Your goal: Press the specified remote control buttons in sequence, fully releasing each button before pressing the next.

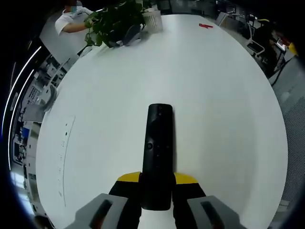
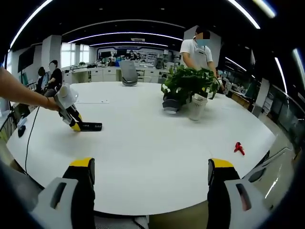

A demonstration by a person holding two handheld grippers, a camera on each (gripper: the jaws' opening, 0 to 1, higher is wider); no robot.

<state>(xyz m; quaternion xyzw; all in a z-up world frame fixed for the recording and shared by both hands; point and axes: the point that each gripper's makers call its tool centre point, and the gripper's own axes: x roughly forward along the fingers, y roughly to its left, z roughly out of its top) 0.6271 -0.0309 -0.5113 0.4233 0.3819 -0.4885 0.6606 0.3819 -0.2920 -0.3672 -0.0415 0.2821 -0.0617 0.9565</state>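
White oval counter point(image 1: 214, 95) is taking up most of both views. A leafy potted plant point(image 2: 189, 85) in a white pot is sitting toward its far side, w/ a person in a white shirt point(image 2: 195, 50) standing behind it. Left tongs point(image 1: 157, 188) are gripping the black remote point(image 1: 157, 152) by its near end, the remote lying flat on the counter & pointing away. Right tongs point(image 2: 151, 176) are hanging wide open w/ nothing between the 2 jaws, near the counter edge. A small red object point(image 2: 238, 148) is lying near the counter's right edge.
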